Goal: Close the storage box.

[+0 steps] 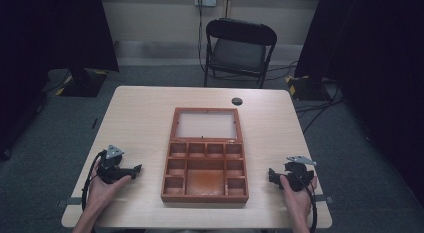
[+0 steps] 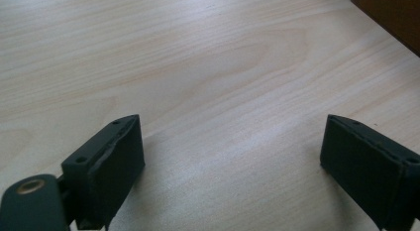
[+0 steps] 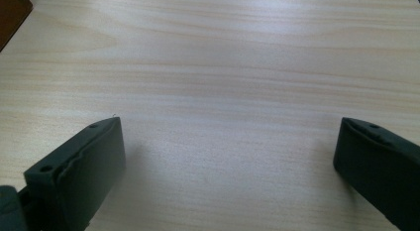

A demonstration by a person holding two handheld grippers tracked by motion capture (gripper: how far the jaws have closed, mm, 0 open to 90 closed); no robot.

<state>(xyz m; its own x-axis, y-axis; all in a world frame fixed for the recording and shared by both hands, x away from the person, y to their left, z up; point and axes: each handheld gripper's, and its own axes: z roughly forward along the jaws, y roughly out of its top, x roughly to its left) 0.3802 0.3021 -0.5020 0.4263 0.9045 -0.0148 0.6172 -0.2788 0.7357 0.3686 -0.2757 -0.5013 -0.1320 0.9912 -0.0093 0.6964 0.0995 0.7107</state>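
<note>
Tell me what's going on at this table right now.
A person sits at a light wooden table holding a claw in each hand. The left claw and right claw both rest on the tabletop, open and holding nothing, one on each side of a brown wooden compartment box whose lid lies open. Nothing is touching the box.

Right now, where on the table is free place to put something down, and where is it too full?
Bare table runs left of the wooden box, up to the left gripper. An equal strip lies right of the box, above the right gripper. A free band crosses the far edge, apart from the small black disc. The middle is crowded: the open box and its lid take it.
</note>
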